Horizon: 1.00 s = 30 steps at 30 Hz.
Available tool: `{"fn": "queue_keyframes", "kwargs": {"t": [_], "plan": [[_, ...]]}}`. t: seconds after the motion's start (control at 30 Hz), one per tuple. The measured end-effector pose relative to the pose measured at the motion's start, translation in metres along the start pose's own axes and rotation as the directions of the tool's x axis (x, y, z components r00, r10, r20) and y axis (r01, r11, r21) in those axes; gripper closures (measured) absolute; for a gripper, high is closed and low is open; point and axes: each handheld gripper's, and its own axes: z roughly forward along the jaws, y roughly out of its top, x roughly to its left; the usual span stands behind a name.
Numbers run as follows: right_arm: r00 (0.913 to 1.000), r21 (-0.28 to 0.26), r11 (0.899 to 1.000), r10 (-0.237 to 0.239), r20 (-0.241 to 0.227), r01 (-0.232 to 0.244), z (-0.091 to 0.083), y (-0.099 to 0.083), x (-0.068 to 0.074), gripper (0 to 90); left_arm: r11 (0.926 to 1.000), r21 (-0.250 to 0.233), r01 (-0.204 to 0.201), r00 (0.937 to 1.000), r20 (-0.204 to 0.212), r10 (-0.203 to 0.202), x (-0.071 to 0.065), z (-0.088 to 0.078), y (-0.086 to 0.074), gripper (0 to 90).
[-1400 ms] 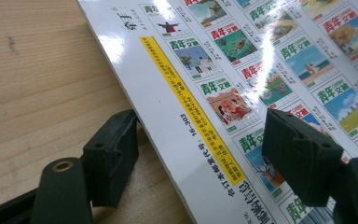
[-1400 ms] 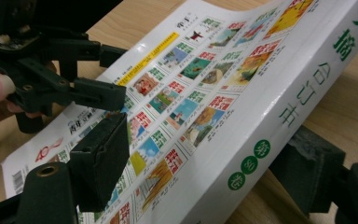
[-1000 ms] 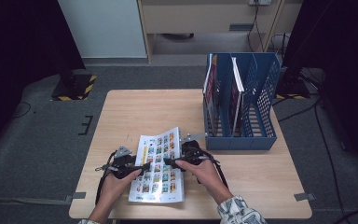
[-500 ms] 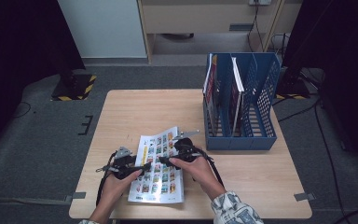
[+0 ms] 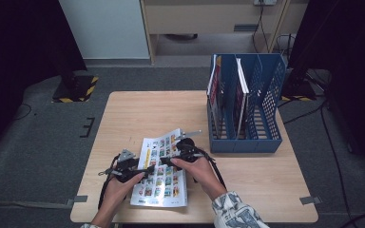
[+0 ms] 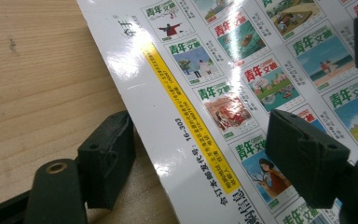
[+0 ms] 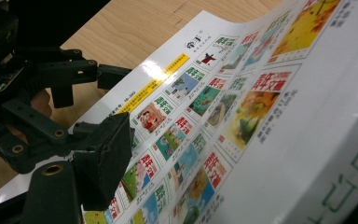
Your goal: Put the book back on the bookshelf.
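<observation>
A pale wooden table (image 5: pixel 138 114) stood on grey carpet (image 5: pixel 43 156), with tape marks on the floor at eight and four o'clock. Beyond it, at twelve, a light cabinet (image 5: pixel 209 16) and a white panel (image 5: pixel 104 28) caught the light, while both sides lay dark, cables (image 5: pixel 330 137) trailing at three o'clock.

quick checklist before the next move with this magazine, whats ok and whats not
1. Magazine lies flat near the table's front edge: ok.
2. Left gripper straddles the magazine's left edge, one jaw on wood, one on the cover: ok.
3. Left jaws pressing the cover: not ok, they stand open.
4. Right gripper over the magazine's middle: ok.
5. Right jaws gripping pages: cannot tell.
6. Blue file rack has free slots on its right side: ok.
</observation>
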Motion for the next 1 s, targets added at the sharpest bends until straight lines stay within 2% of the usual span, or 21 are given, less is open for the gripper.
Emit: {"fn": "queue_keyframes", "kwargs": {"t": [0.27,0.33,0.47,0.67,0.73,0.77,0.83,1.0], "plan": [[1.0000,0.006,1.000,-0.004,0.006,0.004,0.007,0.006,0.003,25.7,1.0000,0.003,-0.002,1.0000,-0.001,0.002,0.000,0.000,0.000,23.5],[0.9999,0.031,1.000,-0.004,0.015,0.004,0.009,0.008,0.004,26.7,1.0000,0.000,0.003,1.0000,-0.003,-0.003,0.000,0.000,0.000,23.6],[0.9999,0.046,0.999,-0.002,0.016,0.001,0.010,0.009,0.003,29.0,1.0000,0.003,0.001,1.0000,-0.003,-0.001,0.000,0.000,0.001,23.9],[0.9985,0.062,0.997,0.039,0.039,-0.042,0.012,0.011,-0.003,43.5,0.9998,0.007,0.017,0.9998,-0.011,-0.017,-0.002,0.000,0.001,24.8],[0.9963,0.070,0.995,0.068,0.052,-0.072,0.011,0.012,-0.003,49.6,0.9996,0.017,0.020,0.9997,-0.013,-0.020,-0.002,0.000,0.003,25.0],[0.9965,0.069,0.996,0.059,0.059,-0.063,0.012,0.013,-0.004,52.2,0.9996,0.019,0.020,0.9997,-0.014,-0.020,-0.002,0.000,0.003,25.0],[0.9945,0.066,0.995,0.074,0.074,-0.079,0.011,0.015,-0.004,58.2,0.9997,0.020,0.015,0.9998,-0.010,-0.015,-0.002,0.000,0.003,25.0],[0.9928,0.060,0.995,0.075,0.094,-0.081,0.009,0.019,-0.004,66.9,0.9995,0.023,0.022,0.9998,-0.005,-0.022,-0.001,0.000,0.004,25.1]]}}
